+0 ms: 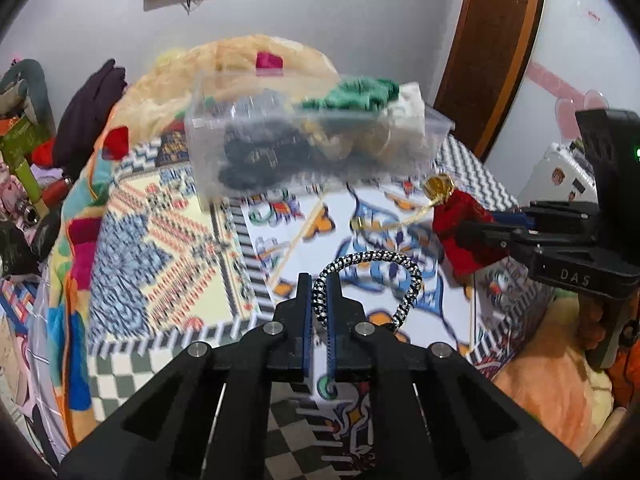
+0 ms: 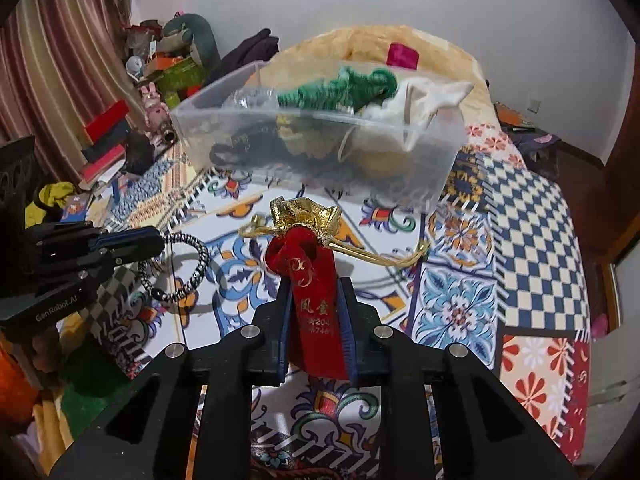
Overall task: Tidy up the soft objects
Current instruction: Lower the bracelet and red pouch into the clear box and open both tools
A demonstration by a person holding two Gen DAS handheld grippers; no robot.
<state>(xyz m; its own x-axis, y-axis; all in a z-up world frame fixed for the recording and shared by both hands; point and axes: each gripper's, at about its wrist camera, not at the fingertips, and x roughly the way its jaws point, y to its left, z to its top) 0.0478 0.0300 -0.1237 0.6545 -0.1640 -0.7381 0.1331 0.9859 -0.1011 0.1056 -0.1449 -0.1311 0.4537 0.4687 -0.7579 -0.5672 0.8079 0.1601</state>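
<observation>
Nearest, the left gripper (image 1: 319,292) pinches a limp braided cord loop (image 1: 404,276); the right gripper (image 2: 316,300) squeezes a soft red velvet pouch (image 2: 316,304) mid-body. Both look light and floppy. At twelve o'clock, beyond, sits the clear plastic bin (image 2: 420,168) on the patterned quilt (image 2: 520,208).

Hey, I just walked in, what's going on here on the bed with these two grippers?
A person is sorting small soft items on a patterned bedspread. The left gripper is shut on a black-and-white braided cord loop, and the right gripper is shut on a red velvet pouch with a gold top. Both are held above the bed, facing a clear plastic bin that already holds a green knit piece, a white cloth and dark items.
</observation>
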